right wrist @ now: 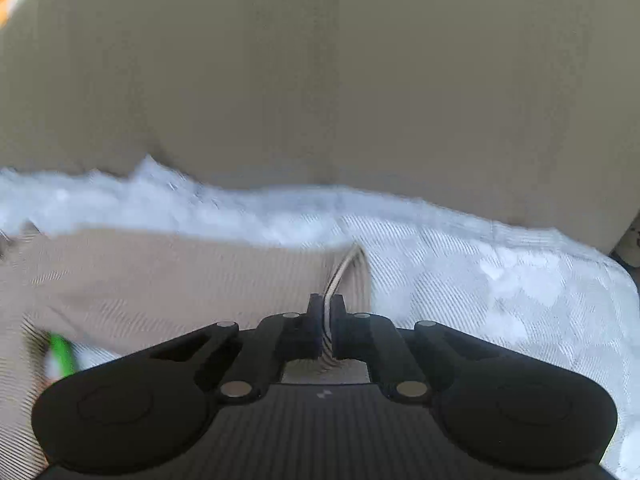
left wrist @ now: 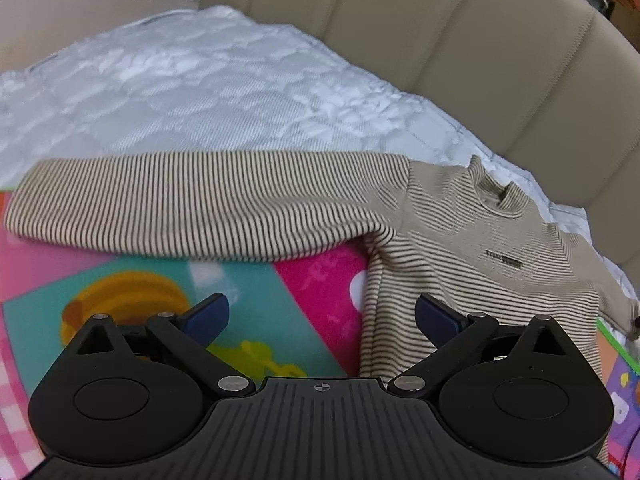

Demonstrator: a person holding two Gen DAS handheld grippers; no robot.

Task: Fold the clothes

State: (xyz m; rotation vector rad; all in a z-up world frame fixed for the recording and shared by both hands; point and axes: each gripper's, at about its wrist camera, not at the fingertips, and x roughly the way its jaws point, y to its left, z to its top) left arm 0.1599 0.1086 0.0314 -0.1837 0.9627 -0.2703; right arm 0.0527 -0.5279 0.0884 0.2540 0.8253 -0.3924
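Left wrist view: my left gripper (left wrist: 322,316) hovers with fingers spread wide, holding nothing, over the striped sweater (left wrist: 460,248) — ribbed knit, chest label too blurred to read. It lies across a bright cartoon play mat (left wrist: 168,292) and a white quilted blanket (left wrist: 200,92), beige sofa (left wrist: 480,40) behind. Right wrist view: my right gripper (right wrist: 327,320) is pinching the sweater's edge — picture blurred.
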